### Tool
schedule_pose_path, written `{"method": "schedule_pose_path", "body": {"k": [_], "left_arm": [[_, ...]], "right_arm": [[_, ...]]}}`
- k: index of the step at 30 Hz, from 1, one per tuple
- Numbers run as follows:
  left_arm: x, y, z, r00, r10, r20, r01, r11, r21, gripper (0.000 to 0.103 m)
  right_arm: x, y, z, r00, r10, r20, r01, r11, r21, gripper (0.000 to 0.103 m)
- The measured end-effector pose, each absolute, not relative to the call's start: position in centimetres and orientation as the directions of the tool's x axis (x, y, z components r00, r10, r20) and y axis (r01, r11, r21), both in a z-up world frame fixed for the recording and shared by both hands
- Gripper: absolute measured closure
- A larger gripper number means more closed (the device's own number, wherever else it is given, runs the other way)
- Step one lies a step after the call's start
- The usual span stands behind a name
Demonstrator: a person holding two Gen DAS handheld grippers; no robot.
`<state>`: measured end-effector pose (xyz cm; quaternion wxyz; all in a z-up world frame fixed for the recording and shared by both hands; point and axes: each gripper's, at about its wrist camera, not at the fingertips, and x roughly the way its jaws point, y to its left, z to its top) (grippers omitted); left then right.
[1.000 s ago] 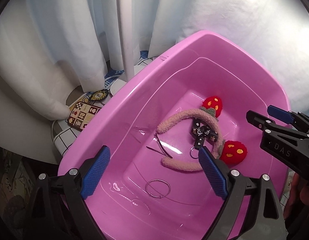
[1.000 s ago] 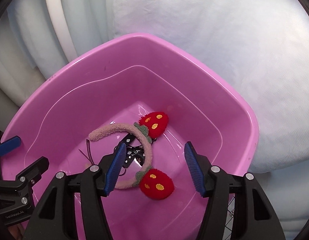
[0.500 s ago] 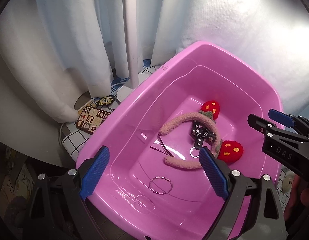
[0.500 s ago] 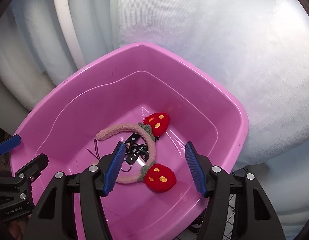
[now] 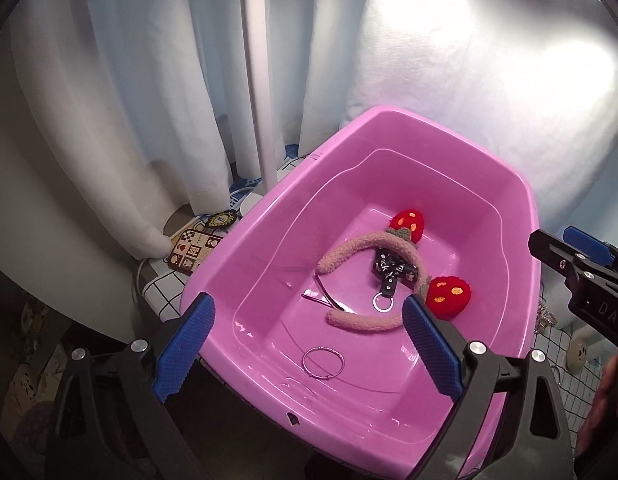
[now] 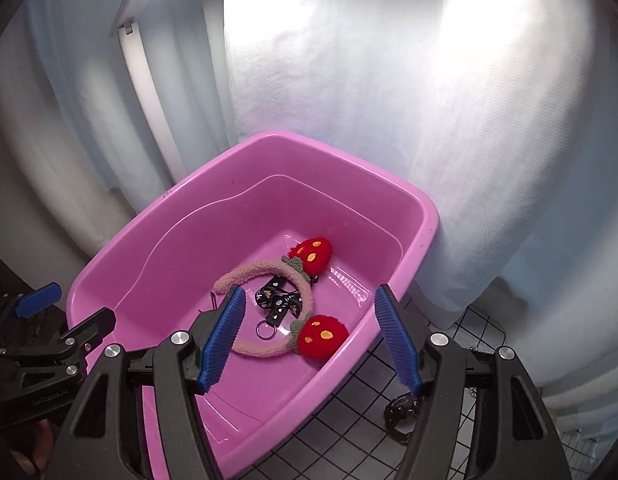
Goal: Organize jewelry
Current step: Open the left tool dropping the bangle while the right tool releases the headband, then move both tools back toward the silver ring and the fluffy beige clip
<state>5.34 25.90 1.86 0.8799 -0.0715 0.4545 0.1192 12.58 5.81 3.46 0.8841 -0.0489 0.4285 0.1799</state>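
Observation:
A pink plastic tub (image 5: 521, 216) (image 6: 425, 232) holds a fuzzy pink headband with two red strawberries (image 5: 361, 248) (image 6: 265, 272), a black keychain strap with a ring (image 5: 393, 276) (image 6: 275, 304), a thin silver bangle (image 5: 323, 362) and a dark hair clip (image 5: 323, 296). My left gripper (image 5: 305, 344) hangs above the tub's near side, jaws opening, nothing between them. My right gripper (image 6: 309, 334) hovers above the tub's right part, jaws opening too, and holds nothing. Each gripper shows at the edge of the other's view.
White curtains hang behind the tub, with a white pole (image 5: 259, 80) at the back. A patterned card (image 5: 193, 250) and a dark badge (image 5: 221, 220) lie left of the tub on a grid-patterned cloth (image 6: 341, 420). A dark metal piece (image 6: 401, 412) lies right of the tub.
Both grippers have pulled back and risen, so the tub looks smaller and lower in each view. Their jaws have spread a little wider. The items in the tub have not moved.

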Motion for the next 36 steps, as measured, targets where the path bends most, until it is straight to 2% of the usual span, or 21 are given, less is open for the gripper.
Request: {"method": "schedule_pose_path", "body": {"k": [6,15,23,28,36], "left_arm": [[3.7,22.2,4.6,0.646,0.085,-0.759,-0.195,0.979,-0.056,0.007],[2.0,12.4,6.5,0.716,-0.077,-0.694,0.03,0.996,-0.079,0.006],[0.7,4.0,5.0,0.686,-0.192,-0.702,0.156,0.981,-0.116,0.006],[-0.2,-0.9,2.4,0.652,-0.192,-0.734,0.146,0.981,-0.127,0.006],[-3.1,-7.1,-2.4,0.593,-0.061,-0.803,-0.055,0.992,-0.116,0.006]], "right_arm": [[7.9,-0.7,4.4,0.629,0.248,-0.737,-0.284,0.956,0.079,0.035],[1.5,-13.9,2.6,0.642,0.092,-0.761,-0.049,0.996,0.079,0.035],[-3.7,-24.6,0.6,0.629,-0.031,-0.776,0.121,0.991,0.059,0.035],[-4.9,-29.7,-1.2,0.616,-0.036,-0.787,0.141,0.988,0.066,0.035],[-3.1,-34.7,-4.8,0.565,0.119,-0.817,-0.056,0.993,0.106,0.035]]}}
